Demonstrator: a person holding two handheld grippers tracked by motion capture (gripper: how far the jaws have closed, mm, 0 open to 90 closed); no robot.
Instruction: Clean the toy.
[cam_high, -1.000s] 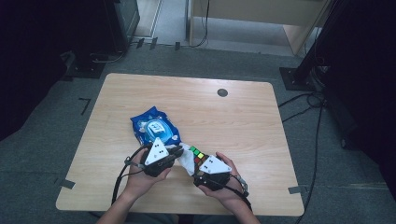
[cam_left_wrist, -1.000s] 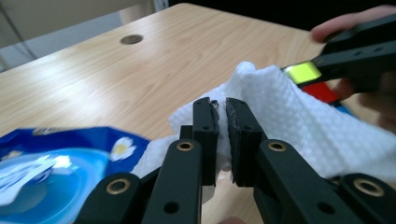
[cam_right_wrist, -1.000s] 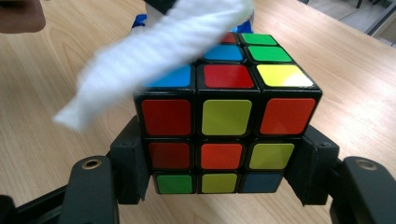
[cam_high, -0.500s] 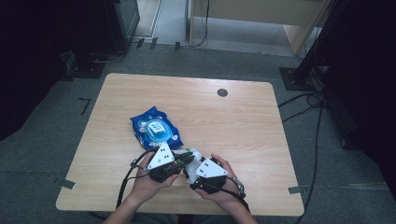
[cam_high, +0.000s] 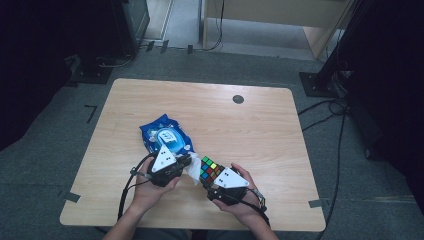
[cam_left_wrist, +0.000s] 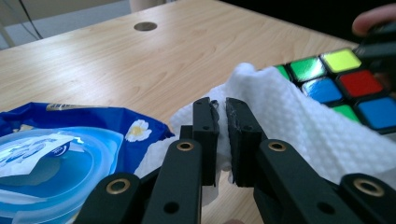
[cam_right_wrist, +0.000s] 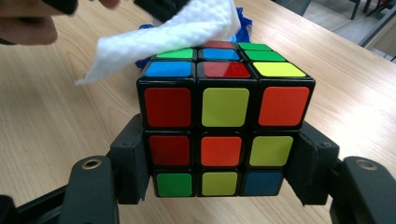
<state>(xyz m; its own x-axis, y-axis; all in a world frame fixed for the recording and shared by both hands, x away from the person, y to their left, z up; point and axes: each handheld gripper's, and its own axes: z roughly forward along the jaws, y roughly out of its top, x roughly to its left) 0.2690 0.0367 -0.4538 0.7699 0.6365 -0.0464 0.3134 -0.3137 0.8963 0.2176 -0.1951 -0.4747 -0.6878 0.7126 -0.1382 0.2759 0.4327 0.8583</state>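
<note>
A scrambled colour cube (cam_right_wrist: 224, 121) sits clamped between the jaws of my right gripper (cam_right_wrist: 222, 170), which is shut on its lower sides; from above the cube (cam_high: 210, 169) lies near the table's front, ahead of my right gripper (cam_high: 220, 180). My left gripper (cam_left_wrist: 222, 135) is shut on a white wet wipe (cam_left_wrist: 299, 126), pinching a fold of it. The wipe (cam_right_wrist: 163, 32) drapes over the cube's top edge at the far left corner. In the high view the left gripper (cam_high: 186, 162) sits just left of the cube with the wipe (cam_high: 193, 172) between them.
A blue pack of wet wipes (cam_high: 165, 136) with a clear flip lid (cam_left_wrist: 51, 154) lies just behind the left gripper. The wooden table (cam_high: 260, 130) has a round cable hole (cam_high: 238, 99) at the back. Cables trail from both grippers toward the table's front edge.
The left gripper with the wipe dipped toward the front edge half a second ago and has come back up beside the cube. The right gripper and cube have stayed put.
</note>
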